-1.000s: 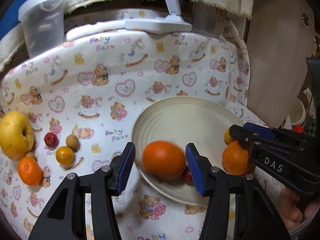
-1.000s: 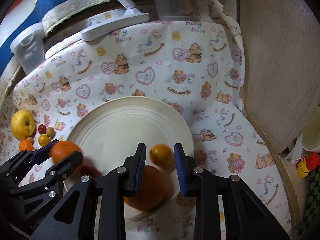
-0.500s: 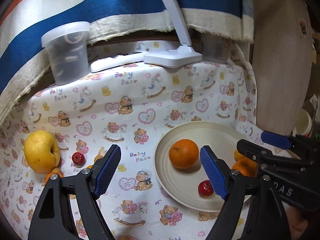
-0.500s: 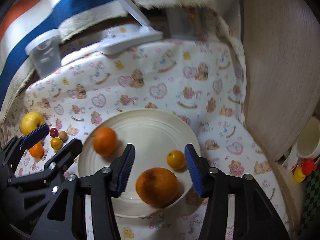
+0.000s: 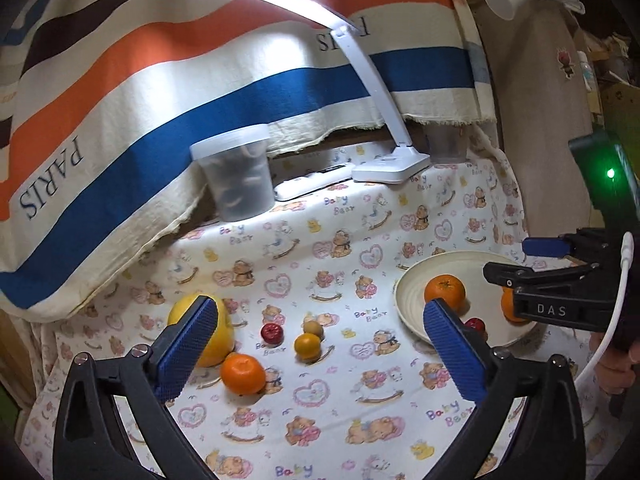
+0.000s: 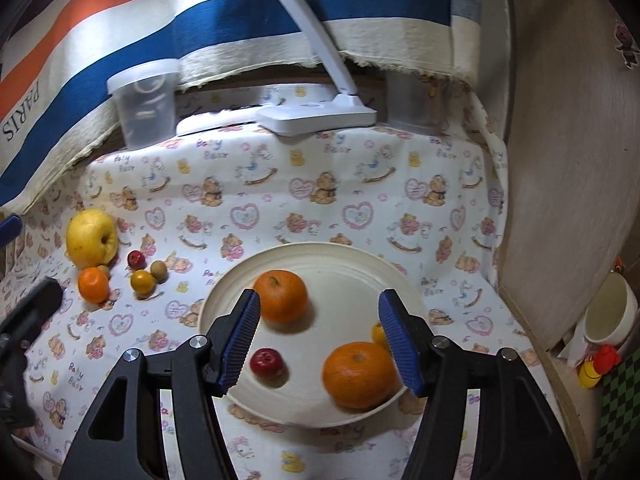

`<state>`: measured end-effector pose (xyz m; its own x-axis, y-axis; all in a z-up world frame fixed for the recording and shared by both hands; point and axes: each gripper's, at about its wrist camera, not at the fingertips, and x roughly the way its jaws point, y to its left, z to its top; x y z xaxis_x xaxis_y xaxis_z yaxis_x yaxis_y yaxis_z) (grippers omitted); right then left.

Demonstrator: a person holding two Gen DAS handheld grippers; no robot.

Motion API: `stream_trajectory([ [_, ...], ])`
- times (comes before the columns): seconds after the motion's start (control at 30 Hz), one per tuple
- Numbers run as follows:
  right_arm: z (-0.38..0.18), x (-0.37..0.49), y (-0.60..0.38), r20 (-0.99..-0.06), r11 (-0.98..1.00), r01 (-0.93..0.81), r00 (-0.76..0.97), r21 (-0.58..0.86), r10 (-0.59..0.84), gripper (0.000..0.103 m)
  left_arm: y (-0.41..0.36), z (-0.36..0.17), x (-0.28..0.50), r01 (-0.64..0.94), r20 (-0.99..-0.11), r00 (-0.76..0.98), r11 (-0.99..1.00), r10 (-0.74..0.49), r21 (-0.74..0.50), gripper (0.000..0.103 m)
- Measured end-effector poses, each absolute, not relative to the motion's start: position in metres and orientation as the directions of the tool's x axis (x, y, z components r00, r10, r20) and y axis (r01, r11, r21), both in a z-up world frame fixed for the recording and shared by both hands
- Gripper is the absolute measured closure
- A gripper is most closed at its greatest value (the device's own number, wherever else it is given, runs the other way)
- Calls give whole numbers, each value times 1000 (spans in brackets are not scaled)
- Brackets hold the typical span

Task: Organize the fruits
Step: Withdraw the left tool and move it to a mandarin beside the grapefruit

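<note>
Left gripper fingers wide apart, empty, above loose fruit lower left, right gripper fingers wide apart, empty, over round cream plate holding two oranges, small red fruit, frame centre.

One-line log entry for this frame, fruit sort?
left hand-held gripper: open, empty | right hand-held gripper: open, empty | plate: two oranges, red fruit, small yellow fruit | cloth: more fruit loose
</note>
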<state>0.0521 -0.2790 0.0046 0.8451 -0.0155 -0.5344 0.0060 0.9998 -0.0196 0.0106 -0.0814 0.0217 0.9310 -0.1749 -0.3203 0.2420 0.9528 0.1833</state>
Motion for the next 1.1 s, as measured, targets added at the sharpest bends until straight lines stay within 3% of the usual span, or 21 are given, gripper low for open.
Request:
stream_trajectory([
  [0.13,3,47,-274,-499,999,33,866,-31,-44,40,-61,17,15,221,-317,932,968,-174,120,1],
  [0.4,8,44,-289,-480,996,59,877,72,-17,40,-23,1,45,117,-419,904,992,-87,45,1],
  [0.53,2,48,-282,-487,998,63,872,9,-51,40,-4,-7,60,91,-500,860,995,-103,-49,13],
  [0.7,-4,50,-273,-499,999,35,865,-22,-41,40,14,-14,72,53,-528,844,994,-98,-99,24],
  [0.87,-5,50,-271,-500,999,33,865,-26,-41,40,19,-26,86,85,-572,811,992,-123,-92,52],
  [0.93,-7,52,-272,-507,999,33,861,-22,-40,40,17,-34,91,86,-599,793,994,-113,-75,53],
  [1.1,-8,53,-273,-513,999,37,858,-18,-41,40,20,-41,100,109,-631,752,981,-189,-163,54],
])
